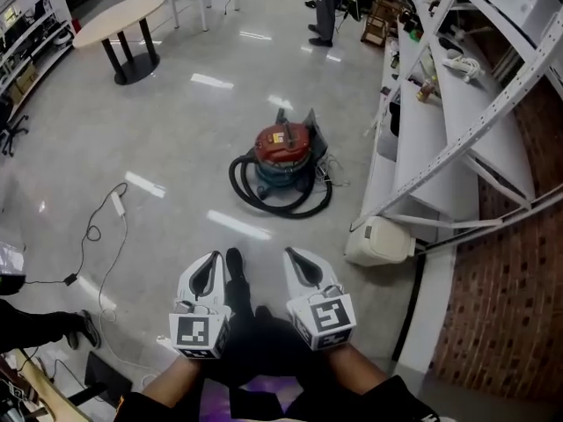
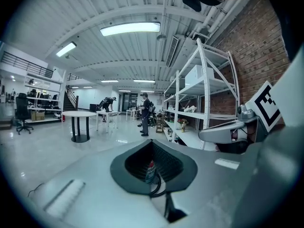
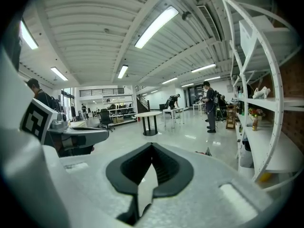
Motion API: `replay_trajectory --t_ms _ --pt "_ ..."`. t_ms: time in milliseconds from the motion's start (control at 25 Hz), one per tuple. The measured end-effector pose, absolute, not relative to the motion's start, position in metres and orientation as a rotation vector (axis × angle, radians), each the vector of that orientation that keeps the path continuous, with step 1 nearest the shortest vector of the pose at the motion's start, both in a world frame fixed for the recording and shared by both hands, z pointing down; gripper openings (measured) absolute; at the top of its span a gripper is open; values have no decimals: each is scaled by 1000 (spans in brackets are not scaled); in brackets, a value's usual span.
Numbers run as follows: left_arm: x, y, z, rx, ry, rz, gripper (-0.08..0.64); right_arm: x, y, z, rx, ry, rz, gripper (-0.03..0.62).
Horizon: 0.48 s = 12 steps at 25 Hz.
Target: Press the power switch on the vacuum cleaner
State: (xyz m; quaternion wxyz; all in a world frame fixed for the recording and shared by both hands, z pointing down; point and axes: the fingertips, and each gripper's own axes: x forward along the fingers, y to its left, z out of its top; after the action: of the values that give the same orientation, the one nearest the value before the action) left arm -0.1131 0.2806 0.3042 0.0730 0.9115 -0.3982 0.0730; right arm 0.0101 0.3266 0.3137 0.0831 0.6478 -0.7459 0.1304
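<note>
- While they sit side by side at bottom centre of the head view, left tongs (image 1: pixel 214 258) and right tongs (image 1: pixel 290 253) are both clenched, tips meeting, nothing gripped.
- Vacuum cleaner (image 1: pixel 283 152): red lid, dark drum. It stands on the floor (image 1: pixel 176 130) at frame centre, well apart from both tongs.
- Black hose (image 1: pixel 264 202): looped round the vacuum's base.
- White shelving rack (image 1: pixel 440 121): right side of frame, near the vacuum.
- Round table (image 1: pixel 119 18): upper left.
- White cable (image 1: pixel 114 205): on the floor, left of centre.
</note>
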Motion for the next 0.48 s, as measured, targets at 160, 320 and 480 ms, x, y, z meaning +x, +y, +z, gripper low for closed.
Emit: replay_trajectory --t_ms 160,320,480 --pt "-108 257 311 2732 -1177 253 14 20 305 319 1969 -2198 451 -8" --pt "-102 227 321 2718 -1153 279 14 26 277 324 1973 -2175 472 -8" --pt "-93 188 323 2712 -1115 289 14 32 244 329 1984 -2148 527 -8"
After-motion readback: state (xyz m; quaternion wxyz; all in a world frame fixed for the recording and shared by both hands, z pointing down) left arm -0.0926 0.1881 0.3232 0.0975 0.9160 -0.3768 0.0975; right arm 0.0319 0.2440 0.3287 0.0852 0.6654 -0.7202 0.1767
